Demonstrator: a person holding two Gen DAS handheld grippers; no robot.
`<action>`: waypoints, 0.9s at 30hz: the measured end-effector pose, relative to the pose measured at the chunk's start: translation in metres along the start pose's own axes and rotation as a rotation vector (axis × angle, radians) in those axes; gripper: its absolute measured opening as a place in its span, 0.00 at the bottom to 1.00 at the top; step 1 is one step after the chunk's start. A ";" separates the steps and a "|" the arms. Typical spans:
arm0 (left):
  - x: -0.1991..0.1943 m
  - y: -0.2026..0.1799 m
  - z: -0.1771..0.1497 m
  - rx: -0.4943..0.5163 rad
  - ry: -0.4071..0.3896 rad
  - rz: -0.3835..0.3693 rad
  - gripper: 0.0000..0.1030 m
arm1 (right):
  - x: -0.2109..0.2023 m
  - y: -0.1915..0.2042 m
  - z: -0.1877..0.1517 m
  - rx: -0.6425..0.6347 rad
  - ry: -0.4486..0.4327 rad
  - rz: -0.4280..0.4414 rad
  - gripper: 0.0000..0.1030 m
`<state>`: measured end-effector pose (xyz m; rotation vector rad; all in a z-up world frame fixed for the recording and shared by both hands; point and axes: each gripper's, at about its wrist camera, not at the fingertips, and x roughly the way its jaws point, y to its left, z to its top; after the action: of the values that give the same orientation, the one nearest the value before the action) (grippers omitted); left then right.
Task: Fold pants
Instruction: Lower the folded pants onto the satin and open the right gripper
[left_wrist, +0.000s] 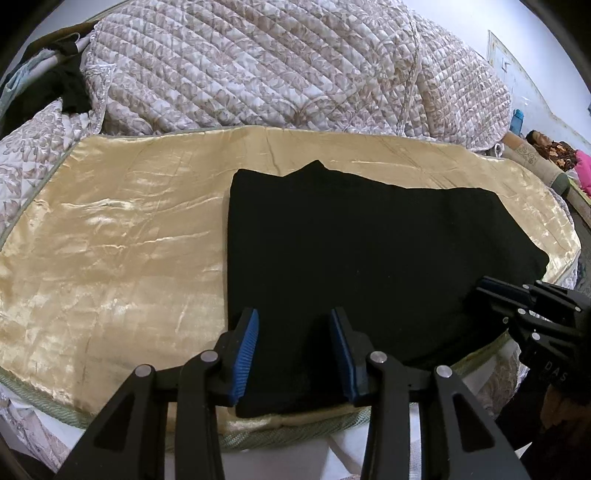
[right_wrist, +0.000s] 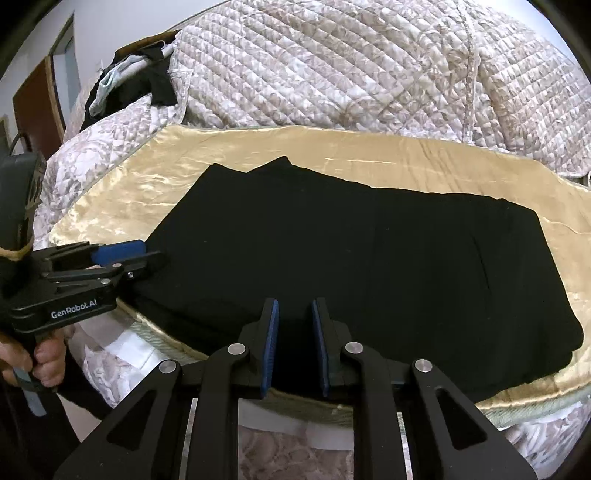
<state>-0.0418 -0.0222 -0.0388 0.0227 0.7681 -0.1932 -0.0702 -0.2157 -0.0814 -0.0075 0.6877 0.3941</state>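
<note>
Both tongs — left gripper (left_wrist: 293, 350) and right gripper (right_wrist: 294, 345) — stand spread over folded black pants (left_wrist: 369, 251), pinching nothing — gold satin cloth (left_wrist: 110, 240) beneath.

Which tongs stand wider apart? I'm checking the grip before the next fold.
The left tongs: their blue pads gape well apart over the black pants; the right tongs show a narrower gap.

bare gold mat (left_wrist: 110, 258) left of pants (left_wrist: 351, 258), quilt (left_wrist: 258, 66) heaped behind
</note>
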 end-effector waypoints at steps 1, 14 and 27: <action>0.000 -0.001 -0.001 0.005 -0.002 0.003 0.41 | 0.000 0.000 0.000 -0.001 0.000 -0.002 0.17; -0.023 0.001 -0.004 0.003 -0.069 -0.015 0.36 | -0.011 -0.010 -0.003 0.022 -0.022 -0.083 0.17; -0.018 0.009 -0.004 -0.030 -0.032 -0.038 0.36 | -0.019 -0.042 -0.009 0.156 -0.016 -0.115 0.17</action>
<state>-0.0554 -0.0104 -0.0294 -0.0233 0.7396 -0.2177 -0.0740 -0.2623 -0.0813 0.1030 0.6977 0.2295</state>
